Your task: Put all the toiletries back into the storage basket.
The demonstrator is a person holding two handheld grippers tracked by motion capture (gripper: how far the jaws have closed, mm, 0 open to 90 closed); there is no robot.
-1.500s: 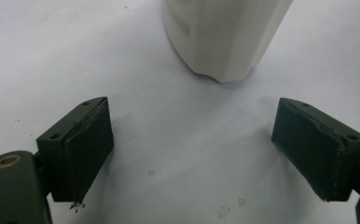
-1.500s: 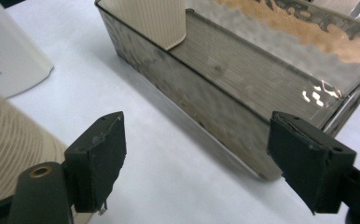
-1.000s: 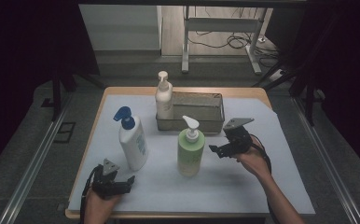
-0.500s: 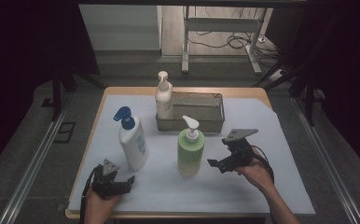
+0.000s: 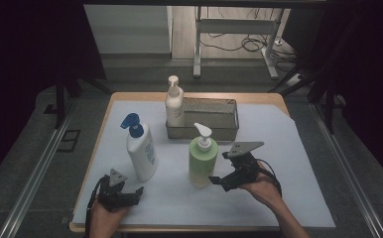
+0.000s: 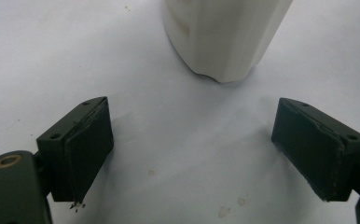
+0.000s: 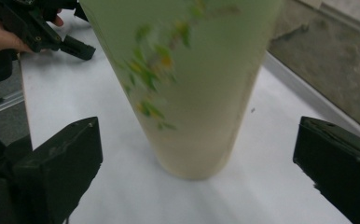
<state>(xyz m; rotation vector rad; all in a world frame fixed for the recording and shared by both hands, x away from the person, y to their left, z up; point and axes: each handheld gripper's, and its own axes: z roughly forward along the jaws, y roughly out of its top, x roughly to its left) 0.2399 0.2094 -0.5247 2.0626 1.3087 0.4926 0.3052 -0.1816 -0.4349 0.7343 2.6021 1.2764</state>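
A green pump bottle (image 5: 202, 158) stands upright on the white sheet. My right gripper (image 5: 219, 167) is just to its right, low at its base and pointing at it. In the right gripper view the bottle (image 7: 187, 84) rises ahead between the two jaws of the gripper (image 7: 197, 140), and neither pad touches it. Those jaws have just been closing a little but stay wide. A white bottle with a blue pump (image 5: 142, 153) stands at the left. My left gripper (image 5: 135, 194) rests open near the front edge, with that bottle's base (image 6: 225, 32) a short way ahead of the gripper (image 6: 192, 149).
A grey metal tray (image 5: 219, 130) sits at the back middle of the table, with a cream pump bottle (image 5: 174, 106) at its left end. The white sheet (image 5: 288, 188) covers most of the wooden tabletop. The far hand and left gripper (image 7: 38, 28) appear beyond the green bottle.
My right gripper has come down toward the front edge and closer to the green bottle's base. The left gripper and all three bottles have stayed put.
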